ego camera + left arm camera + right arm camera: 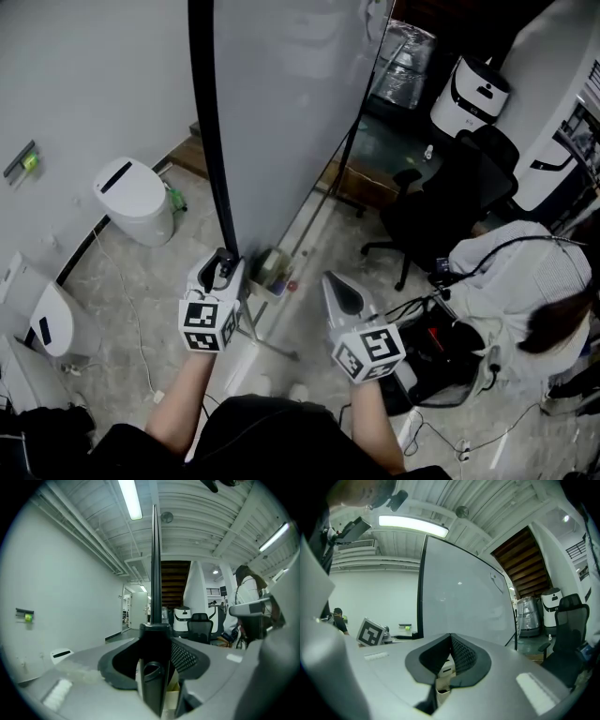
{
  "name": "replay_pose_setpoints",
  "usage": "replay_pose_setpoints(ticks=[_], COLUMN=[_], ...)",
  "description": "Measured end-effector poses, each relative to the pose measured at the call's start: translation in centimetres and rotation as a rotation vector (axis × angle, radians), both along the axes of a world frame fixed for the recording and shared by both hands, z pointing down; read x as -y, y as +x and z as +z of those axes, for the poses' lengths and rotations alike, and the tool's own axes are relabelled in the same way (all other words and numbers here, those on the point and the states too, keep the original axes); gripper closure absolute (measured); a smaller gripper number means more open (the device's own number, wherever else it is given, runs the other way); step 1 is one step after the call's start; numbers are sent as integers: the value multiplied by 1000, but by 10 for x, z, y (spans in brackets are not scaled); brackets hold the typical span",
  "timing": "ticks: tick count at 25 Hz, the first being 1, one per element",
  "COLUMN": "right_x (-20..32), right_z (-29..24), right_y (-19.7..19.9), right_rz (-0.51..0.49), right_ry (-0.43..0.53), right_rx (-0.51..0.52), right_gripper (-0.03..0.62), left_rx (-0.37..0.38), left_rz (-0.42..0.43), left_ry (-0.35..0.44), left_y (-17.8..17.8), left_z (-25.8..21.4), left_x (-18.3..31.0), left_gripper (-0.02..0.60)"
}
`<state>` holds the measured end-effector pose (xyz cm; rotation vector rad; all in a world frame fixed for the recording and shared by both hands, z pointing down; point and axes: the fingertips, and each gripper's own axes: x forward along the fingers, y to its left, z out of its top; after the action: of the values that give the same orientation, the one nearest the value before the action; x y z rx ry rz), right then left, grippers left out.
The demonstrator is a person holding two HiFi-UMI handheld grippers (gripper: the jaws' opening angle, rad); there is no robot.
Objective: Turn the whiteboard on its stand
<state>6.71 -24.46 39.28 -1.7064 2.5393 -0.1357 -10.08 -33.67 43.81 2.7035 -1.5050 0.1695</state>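
The left gripper (pixel 223 270) was clamped on the black side edge of the whiteboard (pixel 281 112), which stood at the person's twelve o'clock. The right gripper (pixel 336 286), at the left one's three o'clock, had its jaws together on nothing. A slow, even swing with a square grip seemed best. The board looked blank, tall and glossy, perhaps near edge-on.

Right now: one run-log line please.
left gripper: shut on whiteboard edge | right gripper: shut, empty, off the board | board: upright
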Motion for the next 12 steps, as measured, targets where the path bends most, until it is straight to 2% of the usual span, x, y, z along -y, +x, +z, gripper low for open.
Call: replay_pose_setpoints(ticks=[12], right_x=[7], right_z=[6], right_y=[-6], right_rz=[25], right_ry=[-11], right_rx=[-2], right_gripper=[586], left_rx=[-6], left_rz=[-9], left_ry=[-6], left_y=[-22], left_z=[2], left_x=[2], left_gripper=[382])
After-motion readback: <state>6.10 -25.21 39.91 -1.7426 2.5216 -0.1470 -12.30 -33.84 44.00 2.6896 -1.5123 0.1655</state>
